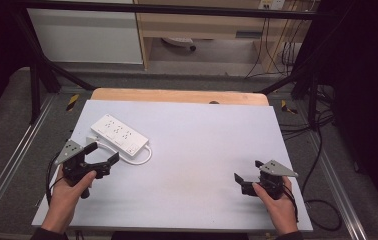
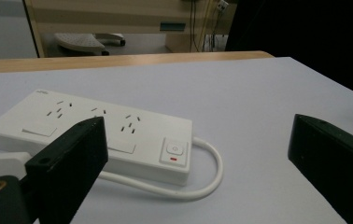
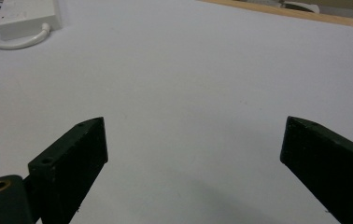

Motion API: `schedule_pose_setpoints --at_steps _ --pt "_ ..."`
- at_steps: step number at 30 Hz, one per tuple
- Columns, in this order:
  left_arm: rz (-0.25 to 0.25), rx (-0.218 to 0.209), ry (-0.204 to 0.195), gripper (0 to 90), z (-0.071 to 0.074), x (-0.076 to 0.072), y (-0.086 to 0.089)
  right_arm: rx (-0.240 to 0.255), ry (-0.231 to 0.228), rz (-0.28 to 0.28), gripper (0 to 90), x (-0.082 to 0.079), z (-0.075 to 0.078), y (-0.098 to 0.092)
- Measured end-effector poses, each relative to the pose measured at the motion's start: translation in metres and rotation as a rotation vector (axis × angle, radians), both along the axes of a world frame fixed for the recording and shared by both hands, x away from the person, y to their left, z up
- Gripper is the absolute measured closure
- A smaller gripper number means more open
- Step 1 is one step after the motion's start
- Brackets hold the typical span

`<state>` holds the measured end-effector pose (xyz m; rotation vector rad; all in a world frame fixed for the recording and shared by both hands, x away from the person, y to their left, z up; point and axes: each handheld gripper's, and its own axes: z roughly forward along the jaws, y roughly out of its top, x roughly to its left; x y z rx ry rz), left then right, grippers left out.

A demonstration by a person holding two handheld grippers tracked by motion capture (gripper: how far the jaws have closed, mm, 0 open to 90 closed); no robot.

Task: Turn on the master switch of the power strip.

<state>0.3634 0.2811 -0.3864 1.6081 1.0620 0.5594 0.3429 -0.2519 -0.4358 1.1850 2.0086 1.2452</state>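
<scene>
Power strip (image 1: 119,134) lies at table's far left, long axis diagonal, switch end twd centre. Left gripper (image 1: 105,154), jaws spread, sits just beside it; right gripper (image 1: 247,176), also spread, well apart from strip.

No legible text, brand or number is found. On the white power strip (image 2: 95,135), at the near left of the table, a power symbol is marked on the switch (image 2: 174,150) at its right end, above a small red indicator. A faint imprint is noted at the strip's far left corner; it cannot be read.
</scene>
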Motion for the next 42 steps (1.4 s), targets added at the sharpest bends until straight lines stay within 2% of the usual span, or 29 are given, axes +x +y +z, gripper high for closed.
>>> schedule_pose_setpoints --at_steps 13,18,31,42 --pt "-0.002 0.010 0.006 5.3 0.002 0.023 -0.012 -0.011 0.003 0.009 5.1 0.000 -0.001 0.002" --pt "-0.002 0.020 0.007 5.4 0.002 0.030 -0.014 -0.009 0.003 -0.004 4.9 0.000 -0.001 0.001" --pt "-0.022 0.041 0.060 8.1 -0.009 0.055 -0.027 -0.002 0.006 -0.009 4.6 -0.001 0.000 0.001" --pt "-0.019 0.058 0.079 7.3 -0.014 0.068 -0.034 0.008 0.009 -0.028 3.6 -0.001 0.000 -0.002"
